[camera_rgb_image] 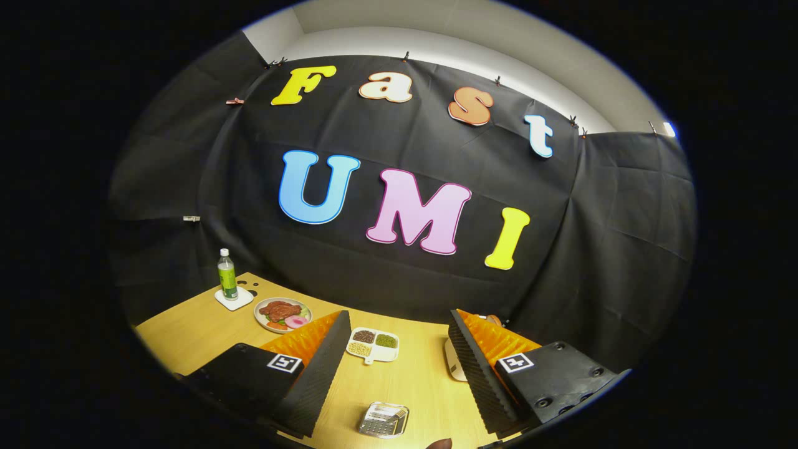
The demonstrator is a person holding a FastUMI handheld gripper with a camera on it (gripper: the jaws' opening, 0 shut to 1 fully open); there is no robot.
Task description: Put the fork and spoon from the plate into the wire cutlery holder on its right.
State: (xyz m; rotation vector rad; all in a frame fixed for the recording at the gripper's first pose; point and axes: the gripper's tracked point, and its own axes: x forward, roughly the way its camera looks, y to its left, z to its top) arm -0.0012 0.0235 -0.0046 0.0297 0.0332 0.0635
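My gripper (pixel 399 315) is open and held high above the wooden table (pixel 411 386), with nothing between its fingers. The left finger (pixel 318 368) and right finger (pixel 477 368) have black ribbed pads on orange backing. Below the gap between them, near the table's front, a silver wire cutlery holder (pixel 383 419) is seen from above. A white rounded rim (pixel 454 369), perhaps a plate, is largely hidden behind the right finger. I cannot make out a fork or a spoon.
A white divided dish of beans (pixel 373 343) lies just beyond the fingers. Farther left are a plate of food (pixel 282 313) and a green-labelled bottle (pixel 227 274) on a white coaster. The black cloth wall closes the table's far side.
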